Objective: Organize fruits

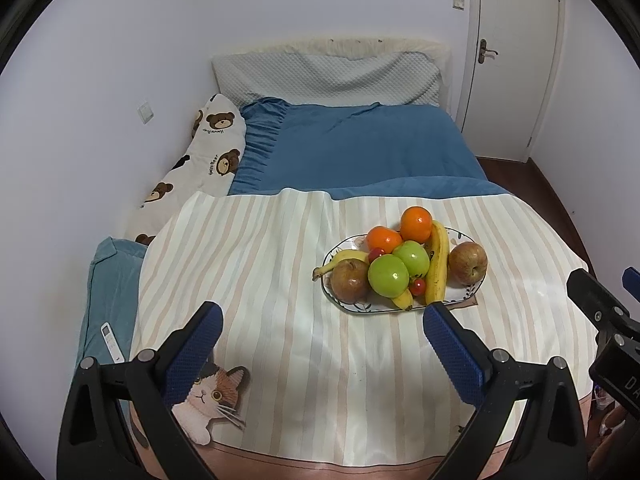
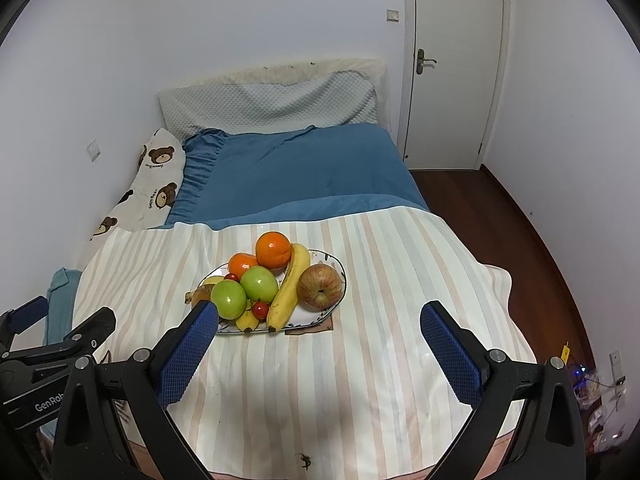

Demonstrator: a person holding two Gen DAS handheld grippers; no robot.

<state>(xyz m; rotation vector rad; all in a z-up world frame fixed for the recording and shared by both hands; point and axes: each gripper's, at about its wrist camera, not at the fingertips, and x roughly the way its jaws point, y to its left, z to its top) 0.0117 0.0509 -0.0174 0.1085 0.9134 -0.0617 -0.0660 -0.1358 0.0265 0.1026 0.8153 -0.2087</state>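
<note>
**Both grippers hovering wide, fruit piled on the plate**

You are holding the left gripper [image 1: 320,332] above the striped cloth [image 1: 280,280] with its jaws spread wide and nothing between them. The plate [image 1: 468,294] is sitting just beyond the right-hand jaw's tip, ahead and to the right of the gap. On it you are seeing two green apples [image 1: 389,276] touching each other at the middle, a red apple [image 1: 468,262] at the plate's right end, a brownish apple [image 1: 350,280] at its left end, two oranges [image 1: 416,224] at the far side, a long banana [image 1: 437,268] lying between the green apples and the red apple, and small red fruits [image 1: 419,287] tucked among them. A remote [image 1: 111,342] is lying well off beyond the left-hand jaw.

You are holding the right gripper [image 2: 320,332] the same way, jaws wide and empty. From it, the plate [image 2: 334,304] is lying just past the left-hand jaw, whose tip is overlapping the plate's near-left edge in the view; whether they are touching cannot be told.
</note>
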